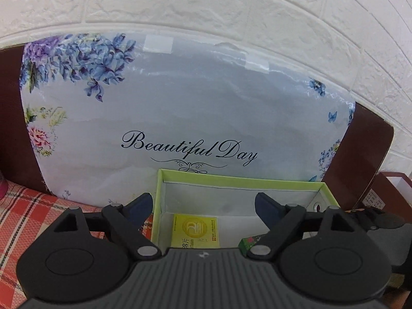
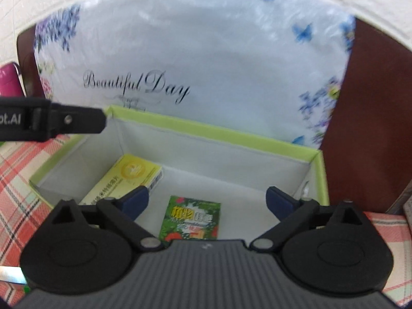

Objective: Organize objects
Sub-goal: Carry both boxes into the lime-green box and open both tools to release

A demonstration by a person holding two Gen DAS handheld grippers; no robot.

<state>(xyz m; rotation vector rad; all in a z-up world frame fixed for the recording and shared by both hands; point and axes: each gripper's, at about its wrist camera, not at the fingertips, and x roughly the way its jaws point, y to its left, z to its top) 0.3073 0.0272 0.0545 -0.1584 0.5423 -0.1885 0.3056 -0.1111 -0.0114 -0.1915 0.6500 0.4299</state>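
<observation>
An open box with a lime-green rim (image 1: 231,179) (image 2: 206,131) and white inside stands on a plaid cloth. On its floor lie a flat yellow packet (image 1: 197,231) (image 2: 128,177) at the left and a small green packet (image 1: 251,242) (image 2: 191,219) near the middle. My left gripper (image 1: 203,203) hangs open over the box's left part, nothing between its fingers. My right gripper (image 2: 208,195) is open above the green packet and does not touch it. In the right wrist view, one of the left gripper's fingers (image 2: 77,122) reaches in near the box's far left corner.
A floral plastic-wrapped cushion (image 1: 193,108) (image 2: 206,51) reading "Beautiful Day" leans upright behind the box against a brown board (image 2: 373,103) and a white brick wall (image 1: 231,13). The red plaid cloth (image 1: 31,211) spreads left. A pink object (image 2: 7,82) stands far left; a brown box (image 1: 394,188) sits at the right.
</observation>
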